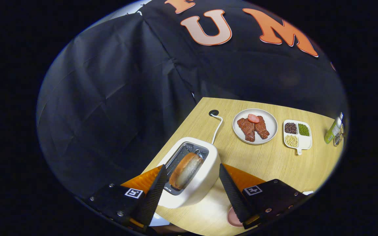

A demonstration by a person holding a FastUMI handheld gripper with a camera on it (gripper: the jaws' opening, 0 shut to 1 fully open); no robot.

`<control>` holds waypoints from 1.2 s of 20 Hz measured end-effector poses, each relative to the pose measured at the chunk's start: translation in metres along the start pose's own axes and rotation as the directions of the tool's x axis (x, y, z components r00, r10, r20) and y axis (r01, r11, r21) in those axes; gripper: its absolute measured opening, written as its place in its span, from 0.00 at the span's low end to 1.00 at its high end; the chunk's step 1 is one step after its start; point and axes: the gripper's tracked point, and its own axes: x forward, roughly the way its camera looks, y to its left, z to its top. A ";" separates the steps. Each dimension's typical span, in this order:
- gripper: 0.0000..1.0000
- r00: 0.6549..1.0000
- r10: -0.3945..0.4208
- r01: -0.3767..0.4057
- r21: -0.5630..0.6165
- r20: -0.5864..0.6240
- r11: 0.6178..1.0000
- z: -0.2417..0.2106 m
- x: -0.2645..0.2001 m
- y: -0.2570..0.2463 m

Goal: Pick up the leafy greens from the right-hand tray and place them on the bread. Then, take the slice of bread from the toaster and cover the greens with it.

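Observation:
A white toaster (202, 170) stands on the wooden table (267, 164) directly between and just ahead of my fingers. A slice of bread (185, 169) with a brown crust sticks up from its slot. My gripper (193, 171) hovers above the toaster, open, one finger on each side of it, nothing held. The leafy greens and the other bread are hidden from me.
Beyond the toaster sits a white plate (269, 131) with meat pieces and a pink slice. To its right is a three-part dish (299, 144) of beans and seeds, then a green bottle (333, 129) at the table's edge. A white cord (218, 126) runs from the toaster to a hole.

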 end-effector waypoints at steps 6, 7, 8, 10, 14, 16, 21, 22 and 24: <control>0.77 0.995 0.009 -0.006 0.025 -0.103 1.000 -0.013 0.040 0.016; 0.71 0.993 0.008 -0.004 0.029 -0.115 1.000 -0.015 0.046 0.016; 0.68 0.993 0.003 0.000 0.031 -0.120 1.000 -0.016 0.049 0.017; 0.58 0.992 -0.032 0.033 0.010 -0.121 0.999 -0.019 0.055 0.009; 0.37 0.992 -0.047 0.046 -0.016 -0.114 0.999 -0.021 0.052 0.013; 0.26 0.994 -0.044 0.042 -0.020 -0.104 0.999 -0.021 0.047 0.009; 0.11 0.998 0.027 -0.025 0.037 -0.053 0.999 -0.015 0.020 0.004; 0.10 0.999 0.039 -0.037 0.046 -0.037 0.998 -0.014 0.012 0.003; 0.10 0.998 0.055 -0.055 0.048 0.001 0.997 -0.008 -0.005 0.000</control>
